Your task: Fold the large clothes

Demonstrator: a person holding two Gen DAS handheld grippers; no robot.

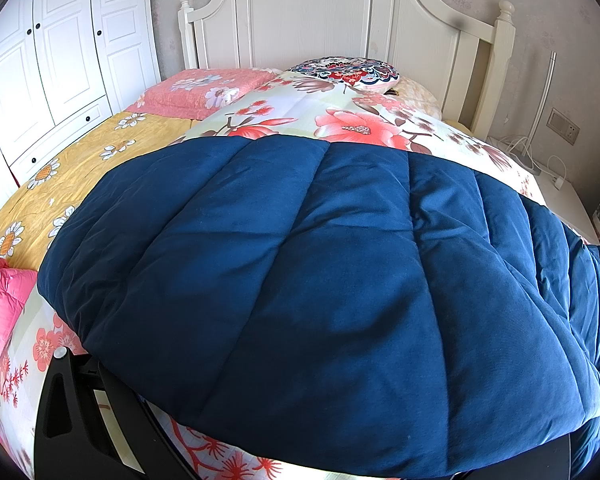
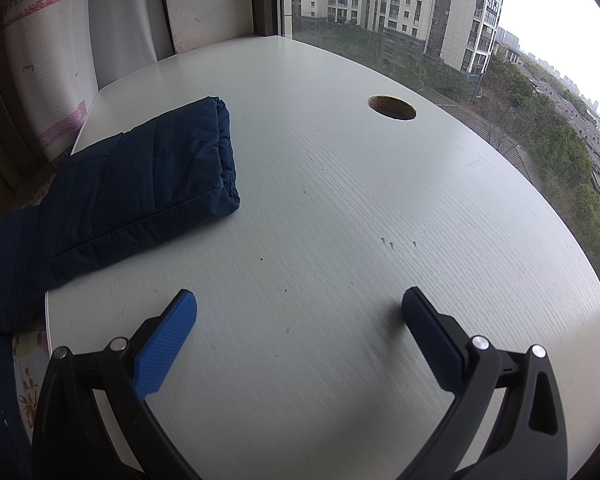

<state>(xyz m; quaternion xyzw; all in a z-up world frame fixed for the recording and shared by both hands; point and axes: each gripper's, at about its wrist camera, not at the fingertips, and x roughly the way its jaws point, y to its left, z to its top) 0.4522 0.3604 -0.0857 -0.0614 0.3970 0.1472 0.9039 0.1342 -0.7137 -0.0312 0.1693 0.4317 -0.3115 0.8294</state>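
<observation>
A navy quilted jacket (image 1: 300,264) lies spread over the floral bedding and fills the left wrist view. Its near hem drapes over my left gripper (image 1: 300,340) and hides both fingertips. Only the left finger's black arm (image 1: 72,400) shows, standing far out to the side, so the jaws are wide apart. In the right wrist view one navy sleeve (image 2: 140,184) of the jacket rests on a white desk (image 2: 340,208), cuff pointing right. My right gripper (image 2: 300,308) hovers open over bare desk, right of the sleeve and apart from it, with nothing between its blue pads (image 2: 168,344).
The bed has a white headboard (image 1: 320,20), a pink pillow (image 1: 204,88) and a round patterned cushion (image 1: 348,70). A white wardrobe (image 1: 52,60) stands at left and a pink garment (image 1: 0,304) lies at the near left. The desk has a cable hole (image 2: 392,108) and meets a window (image 2: 440,20).
</observation>
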